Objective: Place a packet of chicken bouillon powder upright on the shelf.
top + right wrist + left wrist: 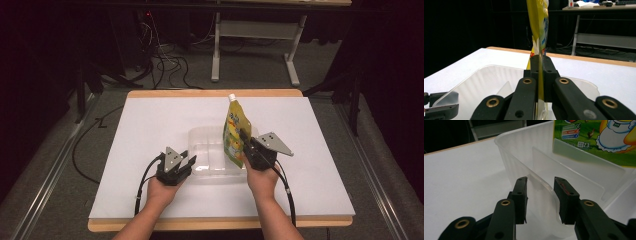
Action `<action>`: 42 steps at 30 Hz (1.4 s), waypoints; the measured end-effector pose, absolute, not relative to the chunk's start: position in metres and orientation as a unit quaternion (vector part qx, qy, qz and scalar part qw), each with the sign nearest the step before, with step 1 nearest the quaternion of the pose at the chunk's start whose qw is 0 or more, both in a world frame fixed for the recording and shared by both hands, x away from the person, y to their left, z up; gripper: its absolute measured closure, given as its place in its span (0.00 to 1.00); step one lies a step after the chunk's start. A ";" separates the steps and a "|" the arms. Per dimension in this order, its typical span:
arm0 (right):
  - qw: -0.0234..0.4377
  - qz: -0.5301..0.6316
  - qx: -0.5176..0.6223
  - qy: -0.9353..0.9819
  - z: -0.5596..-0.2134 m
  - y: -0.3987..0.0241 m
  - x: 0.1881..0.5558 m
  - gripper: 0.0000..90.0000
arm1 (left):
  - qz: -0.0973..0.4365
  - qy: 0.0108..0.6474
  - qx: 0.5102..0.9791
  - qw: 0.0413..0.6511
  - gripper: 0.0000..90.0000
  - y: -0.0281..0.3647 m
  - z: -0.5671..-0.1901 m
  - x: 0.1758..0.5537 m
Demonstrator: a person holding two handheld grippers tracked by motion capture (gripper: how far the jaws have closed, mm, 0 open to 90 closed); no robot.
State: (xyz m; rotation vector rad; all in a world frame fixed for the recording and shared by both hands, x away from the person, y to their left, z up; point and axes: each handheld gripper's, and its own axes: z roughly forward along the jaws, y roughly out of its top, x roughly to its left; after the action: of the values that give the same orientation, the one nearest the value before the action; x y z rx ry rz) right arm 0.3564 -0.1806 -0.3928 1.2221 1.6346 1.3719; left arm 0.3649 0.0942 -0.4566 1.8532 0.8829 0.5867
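Right hand-held gripper [244, 141] pinches the upright, glossy yellow spouted pouch [235, 131] over the clear ribbed plastic tub [202, 137]; left hand-held gripper [188, 161], jaws spread, straddles the tub's near rim.

We see a dark room, black surroundings on all sides. Grey carpet floor [250, 70]. White tabletop [310, 165] with wood edge [215, 93]. Behind it a second table, white metal legs [216, 55] and crossbar [260, 29]. Black cables [167, 62] tangled on the floor left of those legs. Metal floor rails [45, 185] on both sides.
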 end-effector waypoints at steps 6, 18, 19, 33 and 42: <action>0.334 0.528 0.466 0.627 -0.394 -0.181 0.356 1.00 | 0.239 0.363 0.760 0.483 0.72 0.095 -0.457 0.365; 0.324 0.527 0.463 0.635 -0.403 -0.176 0.351 0.99 | 0.236 0.361 0.762 0.484 0.72 0.095 -0.456 0.366; 0.324 0.525 0.462 0.637 -0.404 -0.176 0.350 0.98 | 0.236 0.361 0.762 0.483 0.72 0.095 -0.456 0.366; 0.320 0.519 0.463 0.644 -0.414 -0.177 0.340 0.97 | 0.236 0.362 0.761 0.484 0.72 0.095 -0.457 0.366; 0.303 0.516 0.460 0.656 -0.413 -0.177 0.341 0.86 | 0.234 0.362 0.761 0.485 0.72 0.096 -0.457 0.367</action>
State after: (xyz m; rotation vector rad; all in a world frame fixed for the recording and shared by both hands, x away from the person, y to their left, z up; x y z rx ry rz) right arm 0.3408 -0.1774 -0.4134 1.2186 1.7379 1.3676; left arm 0.3666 0.0957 -0.4566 1.8525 0.8814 0.5695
